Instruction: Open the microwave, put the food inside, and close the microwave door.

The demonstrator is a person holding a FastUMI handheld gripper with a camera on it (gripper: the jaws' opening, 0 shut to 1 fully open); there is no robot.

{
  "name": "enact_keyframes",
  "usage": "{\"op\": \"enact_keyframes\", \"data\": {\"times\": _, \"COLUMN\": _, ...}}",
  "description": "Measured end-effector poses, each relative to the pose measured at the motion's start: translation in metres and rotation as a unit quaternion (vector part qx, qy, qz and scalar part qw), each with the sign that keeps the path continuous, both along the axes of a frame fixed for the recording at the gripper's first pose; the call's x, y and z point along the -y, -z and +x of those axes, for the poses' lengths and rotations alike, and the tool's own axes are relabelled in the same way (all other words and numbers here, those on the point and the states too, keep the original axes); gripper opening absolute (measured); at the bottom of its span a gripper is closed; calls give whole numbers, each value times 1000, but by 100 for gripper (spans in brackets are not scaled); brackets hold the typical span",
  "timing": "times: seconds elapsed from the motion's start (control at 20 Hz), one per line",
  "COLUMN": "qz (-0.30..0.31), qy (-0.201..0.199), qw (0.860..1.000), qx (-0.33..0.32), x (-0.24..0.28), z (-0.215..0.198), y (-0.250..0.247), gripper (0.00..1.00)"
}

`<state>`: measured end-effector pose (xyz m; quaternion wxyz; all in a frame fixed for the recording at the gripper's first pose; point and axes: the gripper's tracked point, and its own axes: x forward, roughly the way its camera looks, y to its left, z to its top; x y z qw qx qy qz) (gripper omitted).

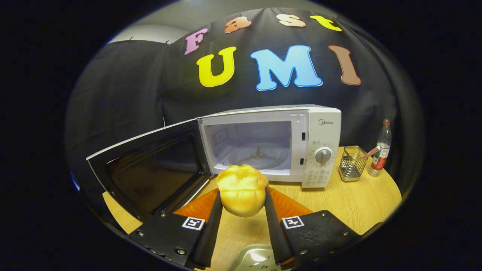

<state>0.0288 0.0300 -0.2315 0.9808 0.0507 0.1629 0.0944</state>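
A white microwave (320,128) stands on the wooden table, its dark-glass door (150,169) swung wide open to the left. Its bare cavity shows a glass turntable (258,156). A yellow bread roll (243,190) is pinched between my two fingers, lifted above the table just in front of the cavity's opening. My gripper (242,195) is shut on the roll, both fingers pressing its sides.
To the right of the microwave stand a wire mesh holder (352,163) and a plastic bottle with a red label (380,150). An orange plate (290,205) lies under the fingers. A pale green dish (252,259) sits near the table's front edge.
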Motion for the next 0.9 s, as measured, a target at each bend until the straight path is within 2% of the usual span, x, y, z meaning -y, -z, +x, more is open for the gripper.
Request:
{"op": "enact_keyframes", "data": {"times": 0.4, "qz": -35, "qy": 12, "qw": 999, "qx": 23, "x": -30, "z": 109, "y": 23, "gripper": 60}}
{"op": "enact_keyframes", "data": {"times": 0.55, "qz": -41, "qy": 30, "qw": 998, "qx": 39, "x": -31, "z": 149, "y": 37, "gripper": 60}}
{"op": "enact_keyframes", "data": {"times": 0.7, "qz": -28, "qy": 50, "qw": 998, "qx": 21, "x": -31, "z": 177, "y": 59, "gripper": 60}}
{"op": "enact_keyframes", "data": {"times": 0.9, "qz": -54, "qy": 67, "qw": 996, "qx": 24, "x": -29, "z": 204, "y": 73, "gripper": 60}}
